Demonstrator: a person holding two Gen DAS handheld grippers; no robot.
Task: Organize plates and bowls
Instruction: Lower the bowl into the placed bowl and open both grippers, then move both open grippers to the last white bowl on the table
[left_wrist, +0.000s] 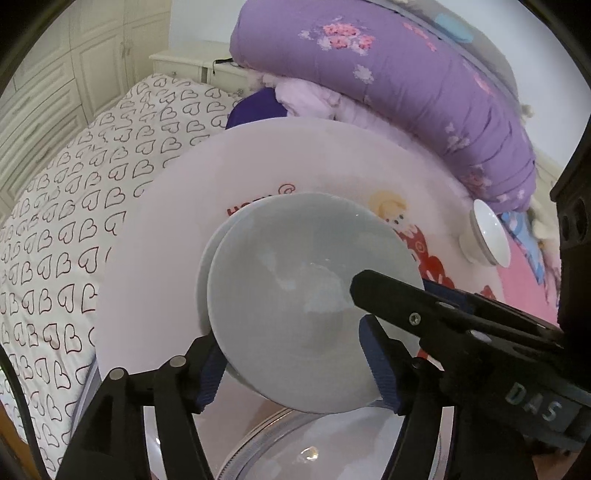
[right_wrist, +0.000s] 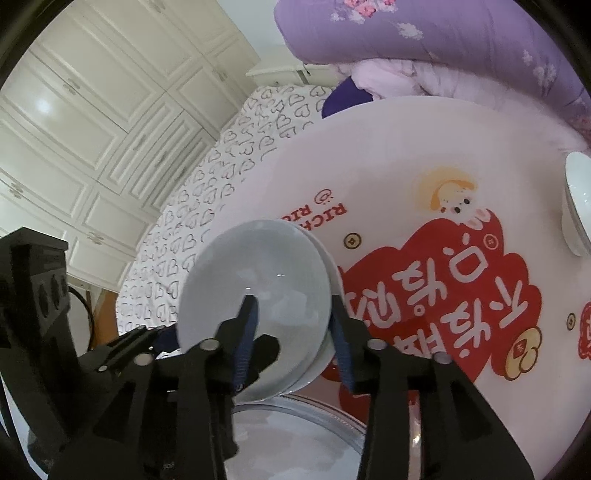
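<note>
Left wrist view: I'm keeping my left gripper (left_wrist: 295, 365) gaping around the pale blue bowl (left_wrist: 295, 288), pads apart. I'm straddling its rim with my right gripper (right_wrist: 295, 332), jaws likewise parted.

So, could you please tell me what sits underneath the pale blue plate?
Another pale plate shows as an offset rim beneath the pale blue plate, both on the round table. Any dish lower in the stack is covered.

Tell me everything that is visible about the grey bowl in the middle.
The grey bowl is round, glossy and pale grey-blue, ceramic by its look, and empty. It sits nested in a second, similar bowl whose rim shows behind it, on the round printed table. The left tool straddles its near rim; the right tool has one finger inside it. No pad visibly presses on it.
</note>
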